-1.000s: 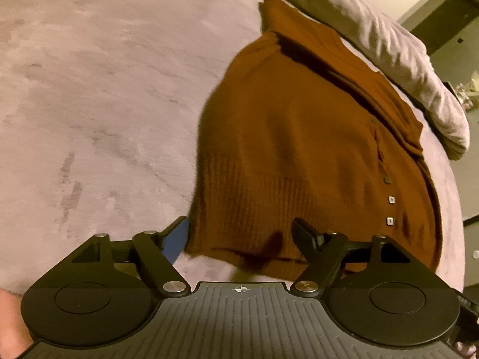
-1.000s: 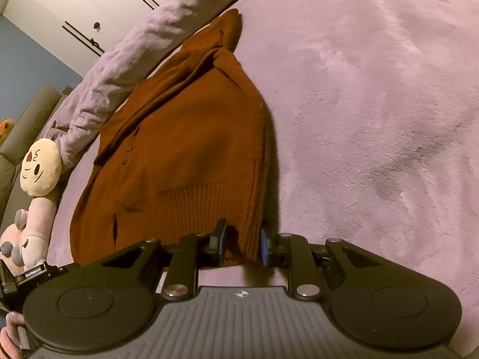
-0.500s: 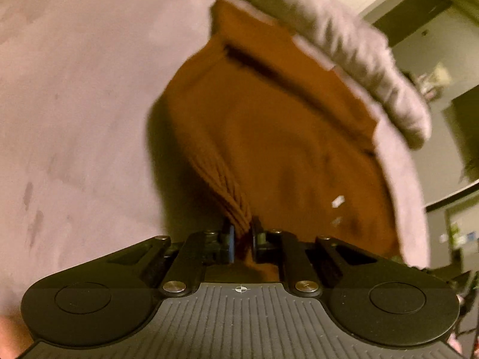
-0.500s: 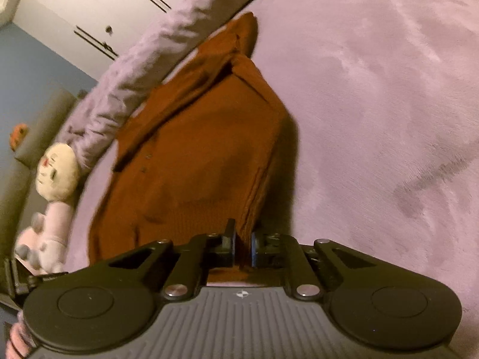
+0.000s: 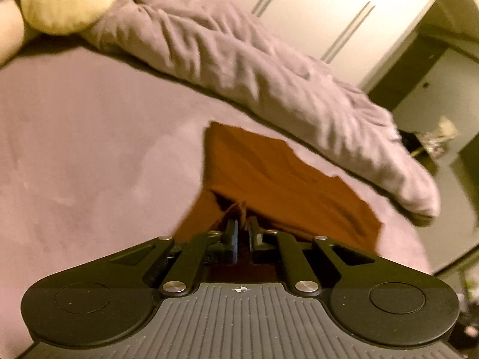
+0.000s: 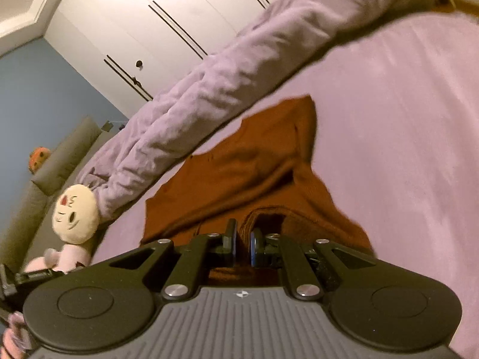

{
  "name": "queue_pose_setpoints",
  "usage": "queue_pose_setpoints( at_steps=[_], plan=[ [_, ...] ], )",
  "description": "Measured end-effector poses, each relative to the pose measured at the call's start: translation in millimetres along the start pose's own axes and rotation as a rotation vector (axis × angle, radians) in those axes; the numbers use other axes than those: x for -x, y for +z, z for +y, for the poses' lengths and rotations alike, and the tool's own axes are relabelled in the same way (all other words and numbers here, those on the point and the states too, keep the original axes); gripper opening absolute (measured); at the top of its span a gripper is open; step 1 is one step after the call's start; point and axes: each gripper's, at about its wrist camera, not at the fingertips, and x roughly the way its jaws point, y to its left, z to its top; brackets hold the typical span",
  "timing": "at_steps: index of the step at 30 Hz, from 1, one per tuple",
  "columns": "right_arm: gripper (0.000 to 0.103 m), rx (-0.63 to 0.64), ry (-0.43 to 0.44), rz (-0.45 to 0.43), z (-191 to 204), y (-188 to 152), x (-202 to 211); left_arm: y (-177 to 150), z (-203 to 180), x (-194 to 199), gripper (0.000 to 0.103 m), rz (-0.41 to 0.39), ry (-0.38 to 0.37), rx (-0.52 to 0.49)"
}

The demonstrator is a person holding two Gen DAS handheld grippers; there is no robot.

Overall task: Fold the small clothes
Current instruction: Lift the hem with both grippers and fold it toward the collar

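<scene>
A rust-brown knit cardigan (image 5: 269,176) lies on a mauve bedspread (image 5: 89,149). My left gripper (image 5: 242,227) is shut on its lower hem at one corner and holds that edge lifted over the garment. My right gripper (image 6: 242,236) is shut on the hem at the other corner of the cardigan (image 6: 254,164), also lifted. The hem bunches between both pairs of fingers. The cardigan's far part, with the collar, still lies flat on the bed.
A rolled mauve duvet (image 5: 254,59) runs along the far side of the bed, just beyond the cardigan; it also shows in the right wrist view (image 6: 239,59). A cream plush doll (image 6: 76,218) lies at its end. White wardrobe doors (image 6: 164,15) stand behind.
The left gripper closed on the hem. Both grippers then lifted the hem and carried it forward over the cardigan toward the collar, so less of the garment shows.
</scene>
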Motion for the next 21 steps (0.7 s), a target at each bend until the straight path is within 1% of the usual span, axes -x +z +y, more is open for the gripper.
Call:
queue_pose_setpoints(
  at_steps=[3, 4, 5, 6, 7, 8, 9, 10, 11, 12, 13, 15, 18, 20, 21],
  plan=[
    [0.008, 0.089, -0.051, -0.002, 7.7, 9.1, -24.1, 0.3, -3.6, -21.4, 0.008, 0.016, 0.078, -0.043],
    [0.009, 0.109, -0.067, 0.01, 8.2, 10.9, -33.2, -2.0, -3.5, -26.3, 0.008, 0.02, 0.101, -0.062],
    [0.011, 0.129, -0.085, 0.026, 7.8, 11.7, -41.0, -3.3, -2.8, -30.2, 0.008, 0.021, 0.12, -0.071],
    [0.019, 0.151, -0.108, 0.041, 7.9, 11.7, -45.5, -4.7, -1.3, -33.4, 0.008, 0.024, 0.131, -0.079],
    [0.025, 0.173, -0.133, 0.052, 7.8, 12.0, -48.6, -6.4, 2.1, -35.6, 0.013, 0.03, 0.131, -0.082],
    [0.034, 0.189, -0.138, 0.044, 6.2, 11.2, -47.3, -8.5, 6.2, -36.3, 0.015, 0.036, 0.135, -0.085],
    [0.043, 0.205, -0.134, 0.032, 4.7, 10.9, -44.4, -10.4, 9.4, -37.7, 0.02, 0.038, 0.142, -0.095],
    [0.049, 0.222, -0.132, 0.023, 4.0, 10.6, -41.5, -12.6, 12.5, -39.2, 0.026, 0.045, 0.144, -0.115],
    [0.054, 0.246, -0.13, 0.013, 3.1, 9.9, -38.2, -14.4, 14.7, -41.1, 0.031, 0.056, 0.137, -0.134],
    [0.054, 0.281, -0.126, 0.004, 2.7, 9.2, -35.3, -17.1, 16.6, -43.7, 0.04, 0.073, 0.127, -0.157],
    [0.054, 0.322, -0.125, 0.008, 3.3, 8.4, -34.4, -20.1, 17.2, -45.1, 0.043, 0.088, 0.125, -0.181],
    [0.054, 0.402, -0.141, 0.042, 4.3, 6.4, -40.2, -26.2, 13.9, -49.9, 0.044, 0.116, 0.129, -0.231],
    [0.052, 0.497, -0.166, 0.104, 7.1, 2.3, -56.1, -31.8, 9.2, -57.5, 0.05, 0.142, 0.111, -0.269],
    [0.051, 0.541, -0.178, 0.118, 8.6, 1.9, -65.8, -32.7, 7.4, -63.7, 0.05, 0.156, 0.101, -0.275],
    [0.048, 0.549, -0.182, 0.122, 8.4, 1.9, -69.6, -32.4, 6.7, -66.6, 0.047, 0.165, 0.098, -0.274]
  ],
)
